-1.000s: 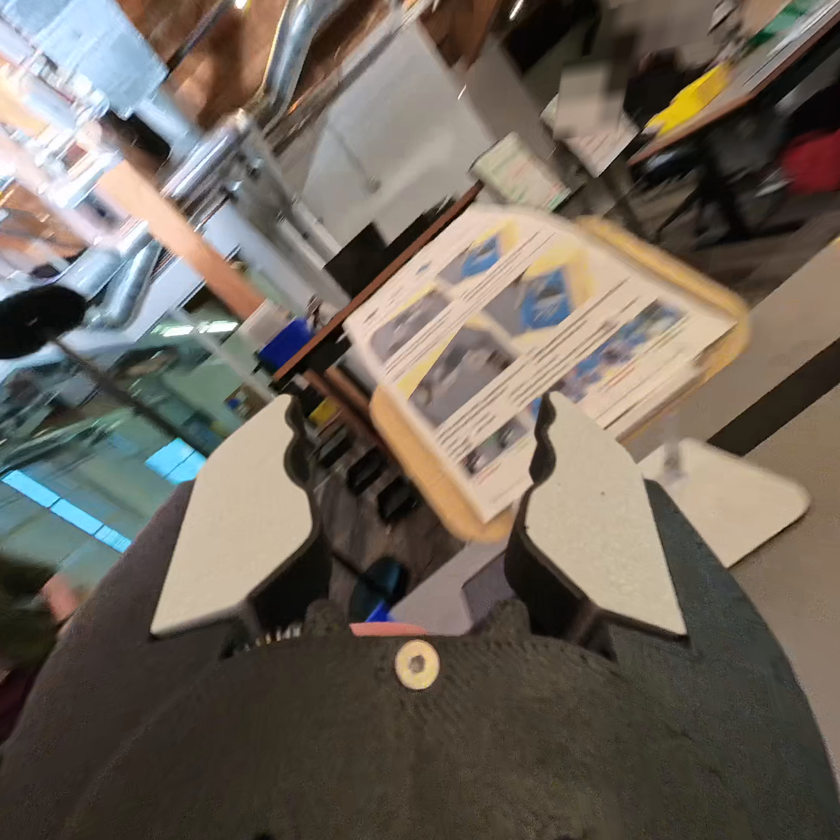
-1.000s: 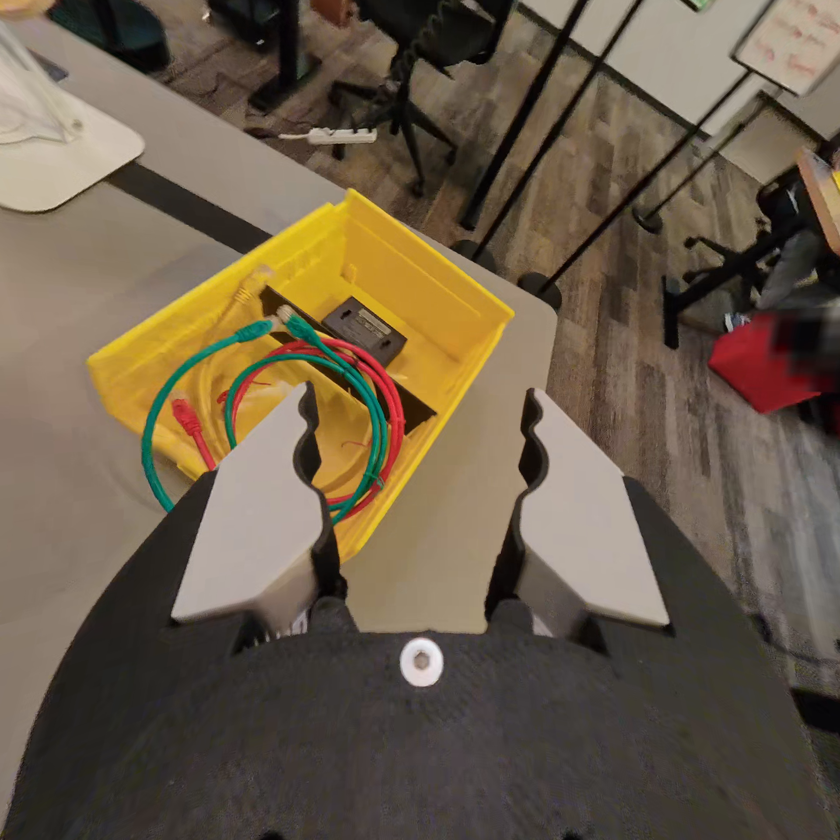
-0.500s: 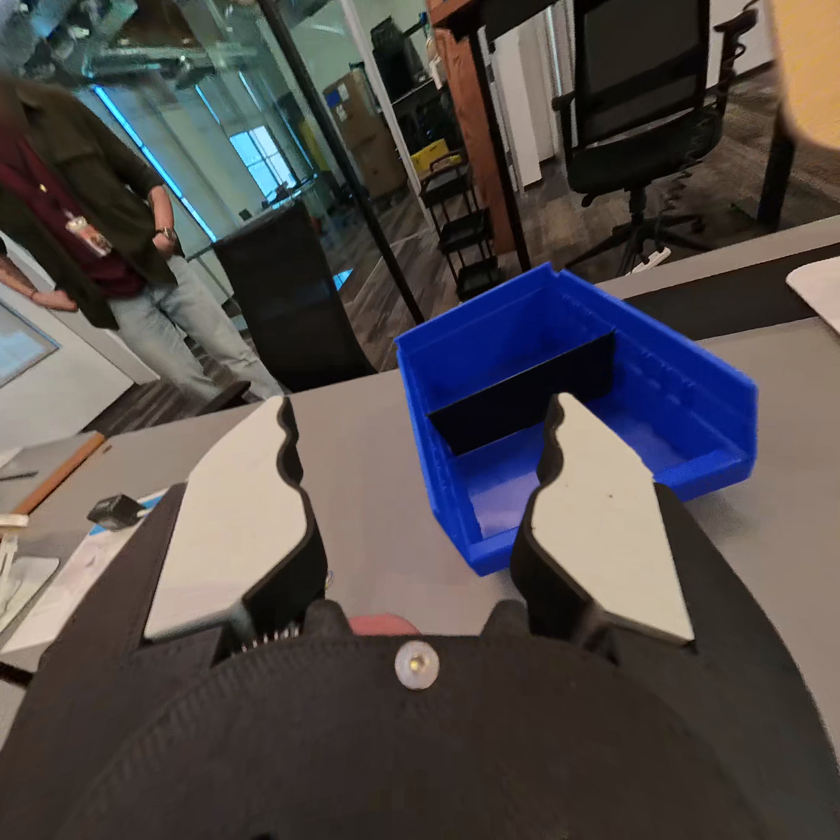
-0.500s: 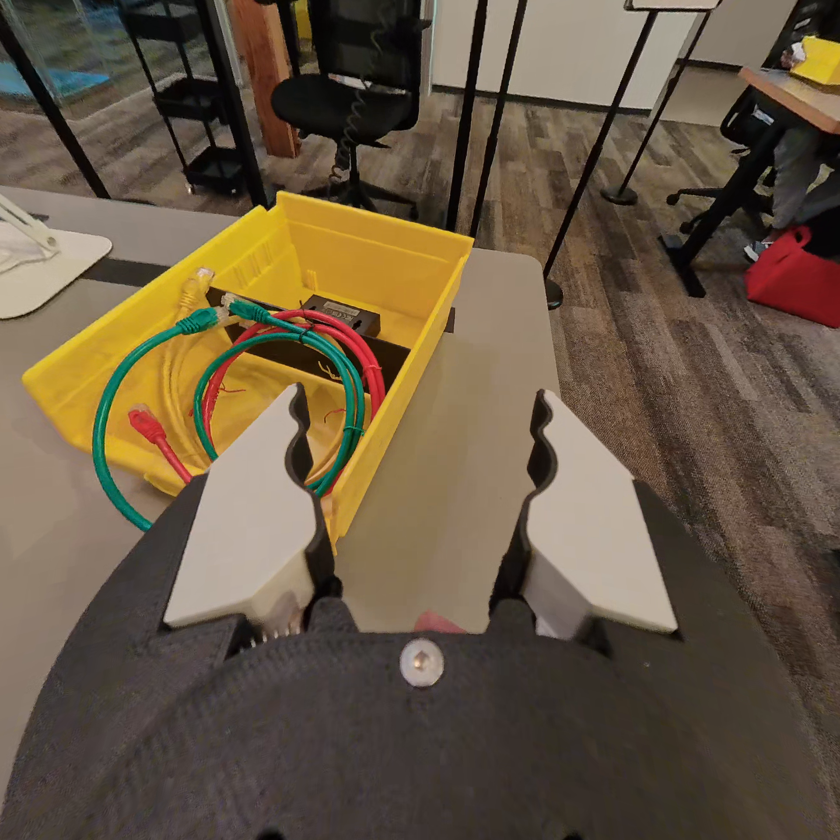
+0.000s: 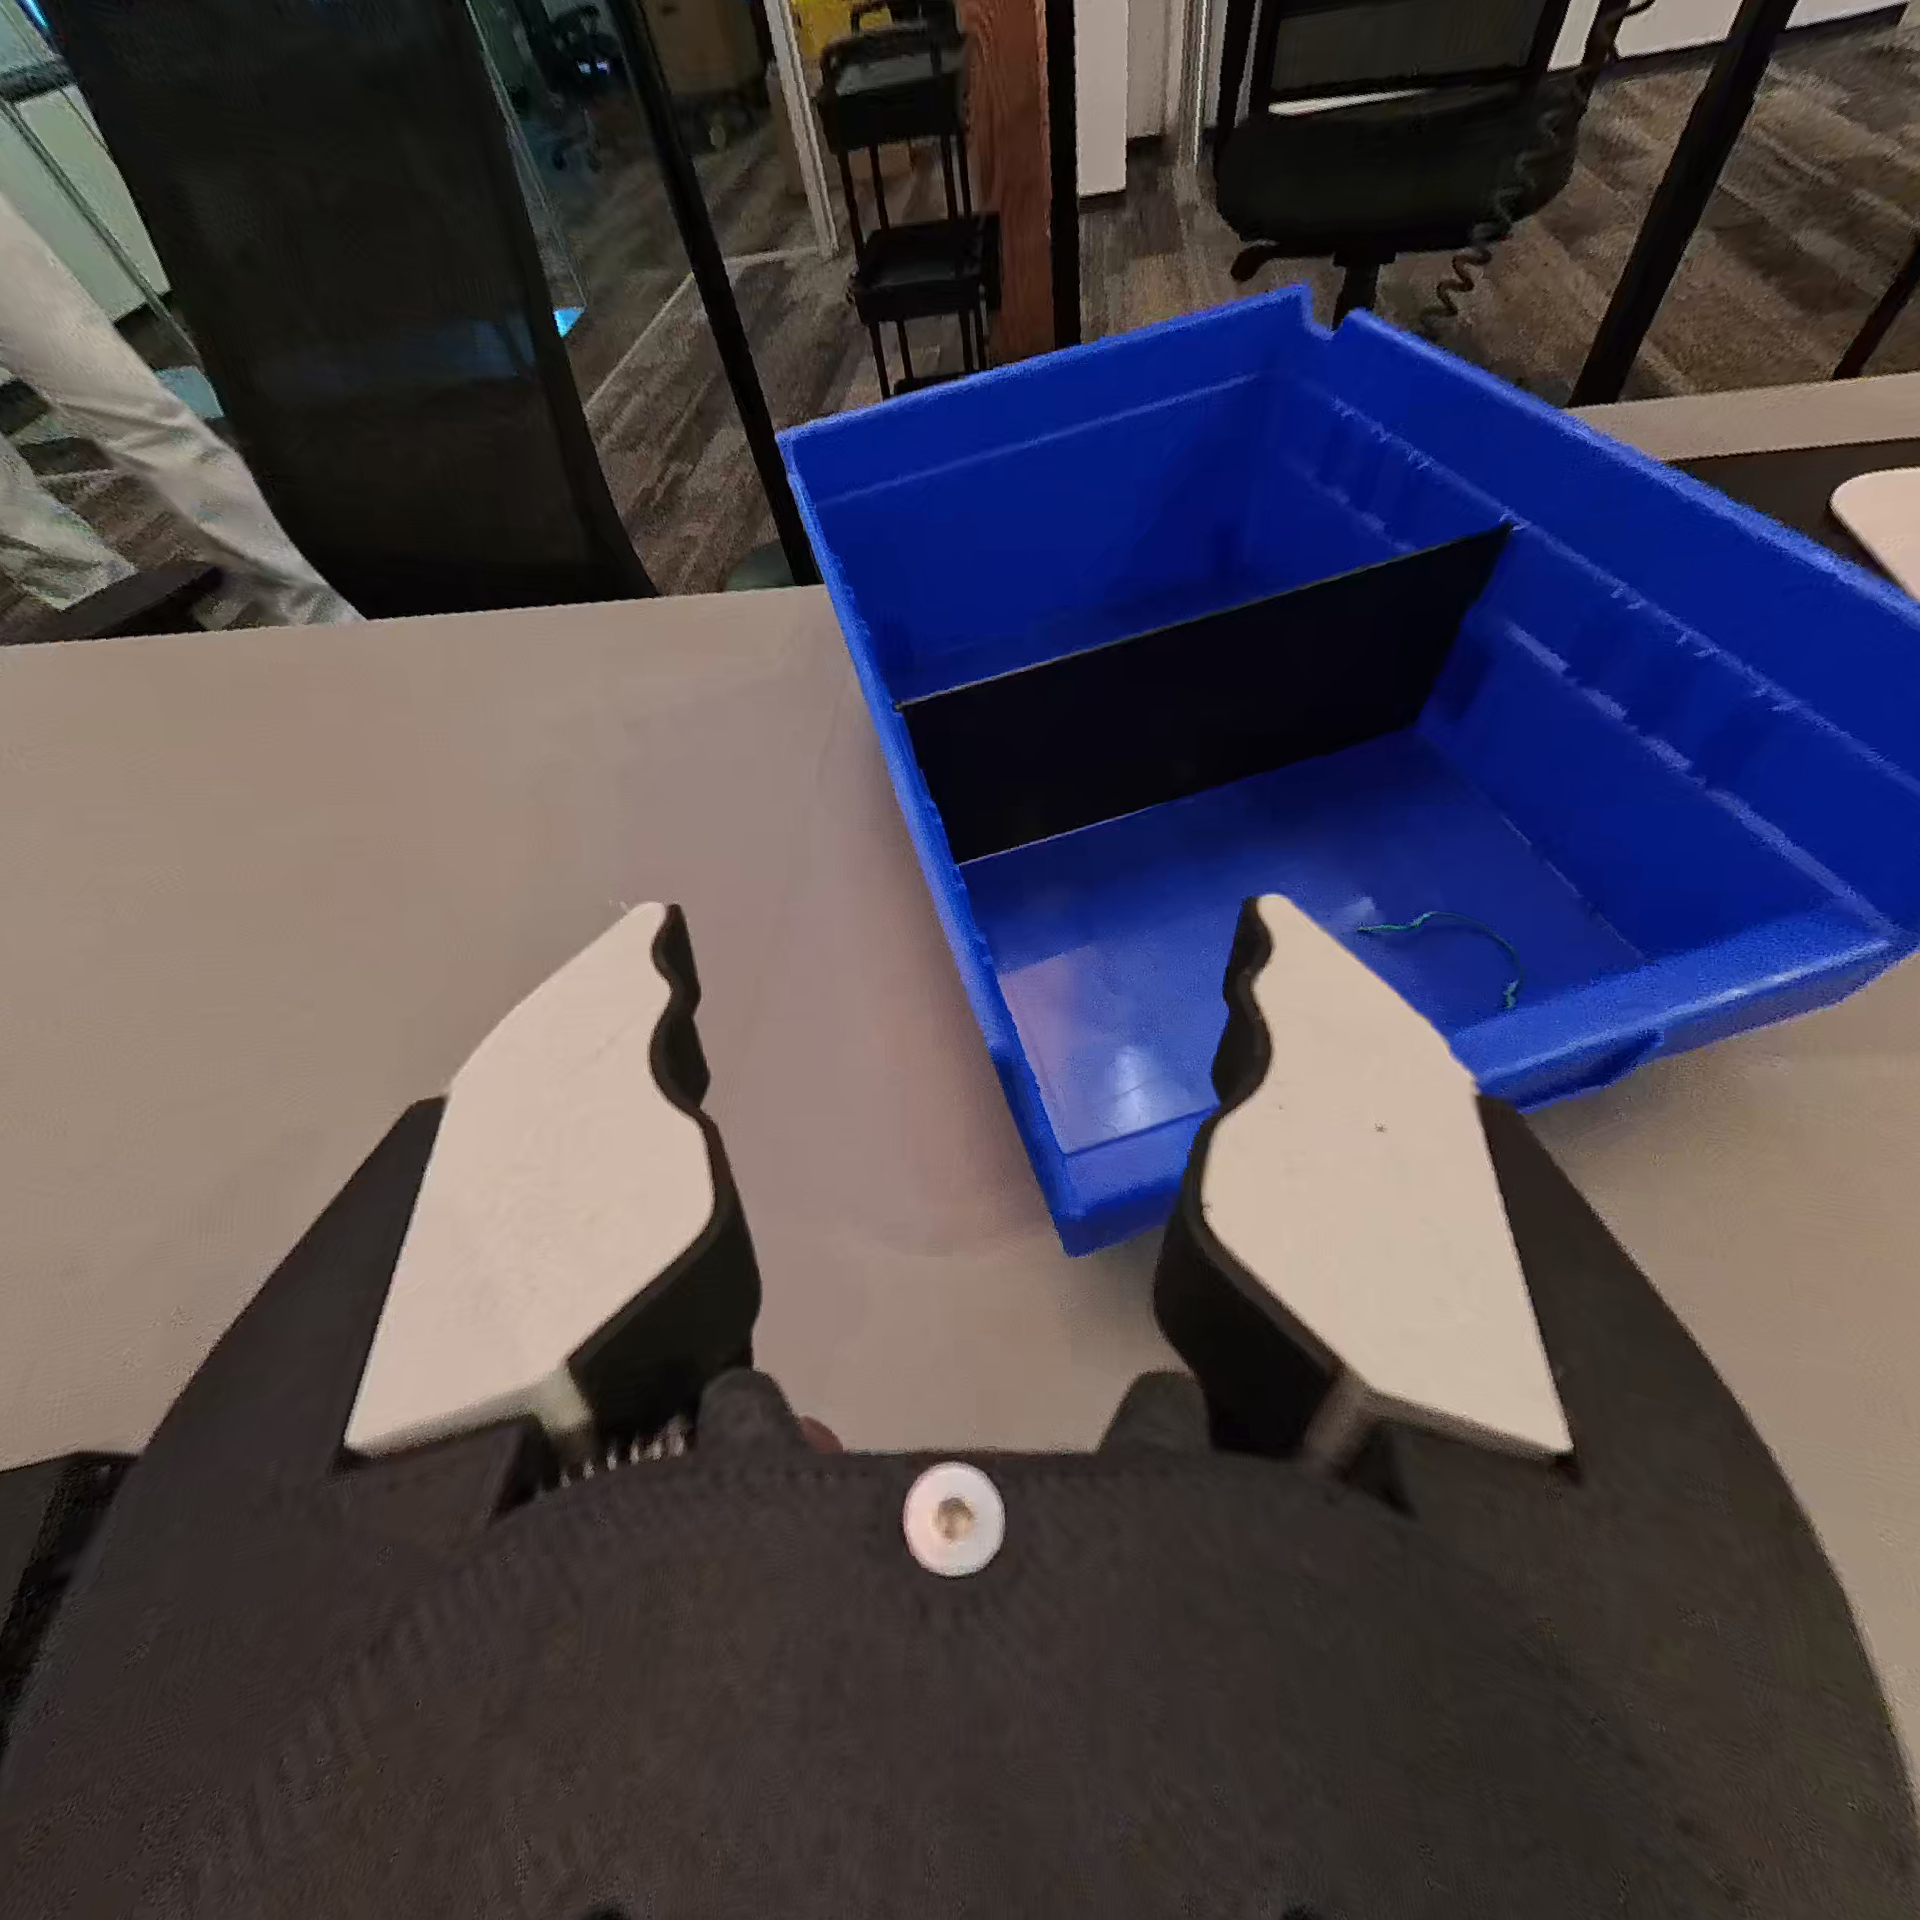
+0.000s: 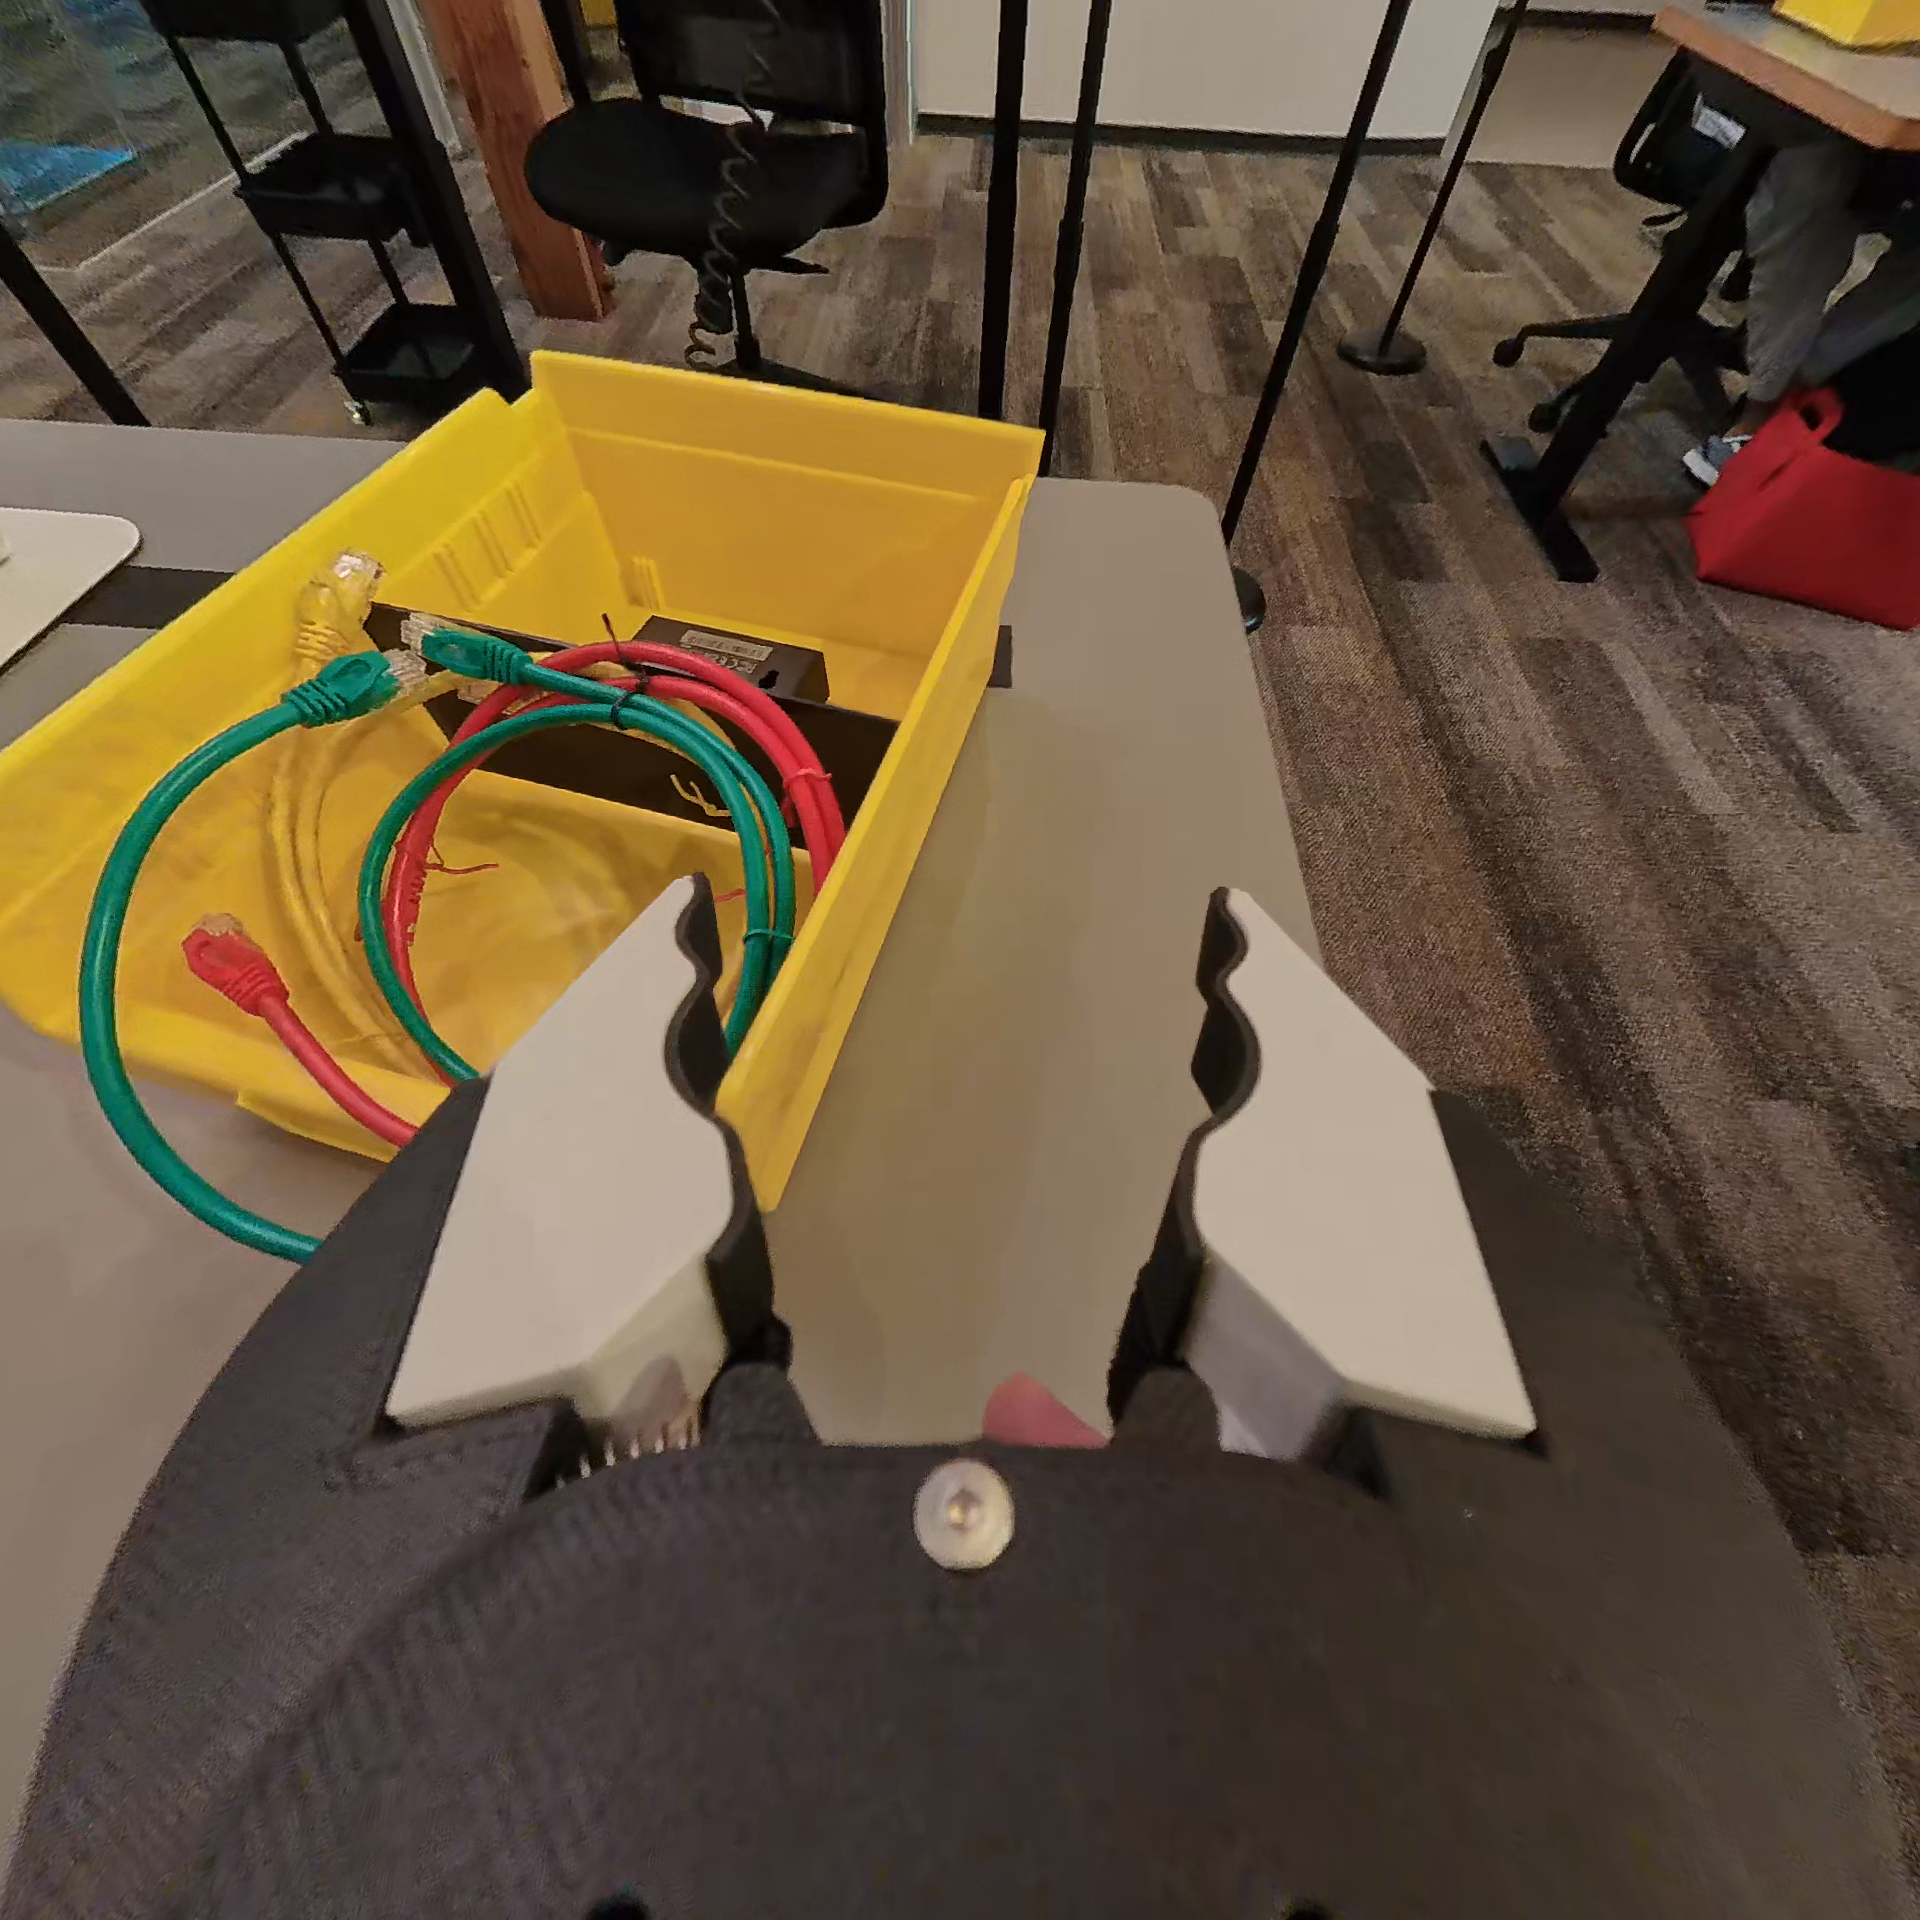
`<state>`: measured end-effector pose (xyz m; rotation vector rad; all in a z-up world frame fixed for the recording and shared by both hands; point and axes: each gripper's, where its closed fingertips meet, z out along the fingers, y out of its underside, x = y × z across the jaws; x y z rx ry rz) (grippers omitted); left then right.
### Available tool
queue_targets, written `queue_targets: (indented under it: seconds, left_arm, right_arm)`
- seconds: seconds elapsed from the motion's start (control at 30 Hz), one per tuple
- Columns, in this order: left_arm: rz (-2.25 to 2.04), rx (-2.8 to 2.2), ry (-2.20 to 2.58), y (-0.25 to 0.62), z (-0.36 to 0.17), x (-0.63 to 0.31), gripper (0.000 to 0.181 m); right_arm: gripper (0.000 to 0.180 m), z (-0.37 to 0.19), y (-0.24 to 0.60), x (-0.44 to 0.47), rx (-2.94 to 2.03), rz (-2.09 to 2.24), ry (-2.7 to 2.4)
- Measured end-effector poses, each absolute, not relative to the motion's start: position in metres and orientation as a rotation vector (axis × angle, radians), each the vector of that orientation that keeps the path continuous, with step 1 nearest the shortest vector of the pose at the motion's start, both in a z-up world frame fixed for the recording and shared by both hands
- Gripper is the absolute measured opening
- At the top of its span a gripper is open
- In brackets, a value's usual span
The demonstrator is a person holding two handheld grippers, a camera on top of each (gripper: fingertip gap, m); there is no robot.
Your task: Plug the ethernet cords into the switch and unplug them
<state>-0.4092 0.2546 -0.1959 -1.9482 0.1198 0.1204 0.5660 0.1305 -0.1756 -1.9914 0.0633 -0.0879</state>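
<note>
In the right wrist view a yellow bin (image 6: 883,790) on the grey table holds a green cord (image 6: 114,935), a red cord (image 6: 301,1049), a yellow cord (image 6: 312,831) and a black switch (image 6: 738,665) behind a black divider. The green cord loops out over the bin's front edge. My right gripper (image 6: 956,904) is open and empty, just right of the bin's near corner. In the left wrist view a blue bin (image 5: 1662,665) with a black divider holds only a thin green strand (image 5: 1455,935). My left gripper (image 5: 956,914) is open and empty at the bin's near left corner.
The grey table (image 5: 364,852) lies left of the blue bin. The table's right edge (image 6: 1278,831) drops to carpet. A white base plate (image 6: 52,561) lies left of the yellow bin. Black poles (image 6: 1003,208), office chairs (image 6: 707,166) and a red bag (image 6: 1808,520) stand beyond. Spacing between my two grippers at the tips: around 100 cm.
The left wrist view swung down from the room and a paper board to the blue bin, then closer over it. The right gripper levelled out and moved closer to the yellow bin's right corner.
</note>
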Motion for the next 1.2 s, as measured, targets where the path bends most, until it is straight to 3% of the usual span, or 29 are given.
queue_targets:
  seconds: [0.27,0.5,0.67,0.73,0.87,1.2]
  left_arm:
    - [0.060,-1.989,0.082,0.275,-0.214,-0.414,0.084]
    - [0.080,-2.028,0.138,0.284,-0.234,-0.407,0.051]
    - [0.129,-2.022,0.189,0.293,-0.233,-0.407,0.022]
    - [0.114,-2.016,0.180,0.295,-0.234,-0.409,0.018]
    - [0.079,-1.984,0.124,0.296,-0.231,-0.416,0.004]
    - [-0.104,-1.922,0.120,0.284,-0.219,-0.412,0.002]
  right_arm:
    - [0.081,-0.195,0.130,0.564,-2.009,-0.010,0.110]
    - [0.074,-0.214,0.148,0.538,-2.038,0.096,0.081]
    - [0.043,-0.239,0.158,0.528,-2.121,0.111,0.030]
    - [0.028,-0.242,0.162,0.524,-2.114,0.102,-0.016]
    - [0.020,-0.242,0.165,0.529,-2.106,0.048,-0.014]
    - [0.013,-0.241,0.150,0.494,-2.166,0.066,-0.055]
